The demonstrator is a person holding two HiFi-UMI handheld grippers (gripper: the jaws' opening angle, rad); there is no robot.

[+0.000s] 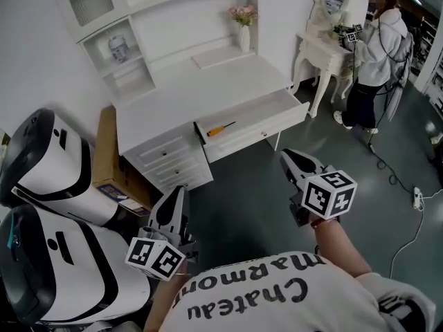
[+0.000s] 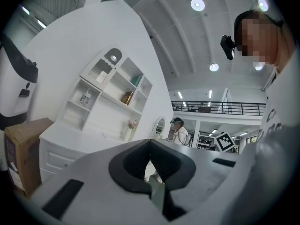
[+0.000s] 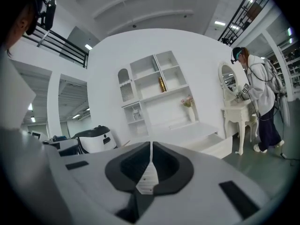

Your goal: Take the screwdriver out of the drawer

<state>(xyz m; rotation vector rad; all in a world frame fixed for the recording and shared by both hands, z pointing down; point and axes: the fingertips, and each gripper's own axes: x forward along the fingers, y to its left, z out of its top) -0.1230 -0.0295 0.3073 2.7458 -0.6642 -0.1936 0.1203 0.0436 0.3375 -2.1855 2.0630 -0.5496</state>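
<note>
The screwdriver point(image 1: 220, 128), orange-handled with a dark shaft, lies inside the open drawer point(image 1: 291, 113) of the white desk point(image 1: 187, 95). Both grippers hang above the grey floor, well short of the desk. My left gripper point(image 1: 181, 189) points toward the desk's small left drawers, jaws together and empty; in the left gripper view its tips point(image 2: 150, 143) meet with nothing between them. My right gripper point(image 1: 286, 155) sits in front of the open drawer's right part, also shut and empty, as its own view point(image 3: 151, 145) shows. The screwdriver is not visible in either gripper view.
Two large white-and-black machines point(image 1: 48, 164) and a cardboard box point(image 1: 107, 151) crowd the left side. A person point(image 1: 377, 47) stands at a white dressing table point(image 1: 322, 50) at the right. A cable and power strip point(image 1: 417, 198) lie on the floor. A flower vase point(image 1: 243, 30) stands on the desk.
</note>
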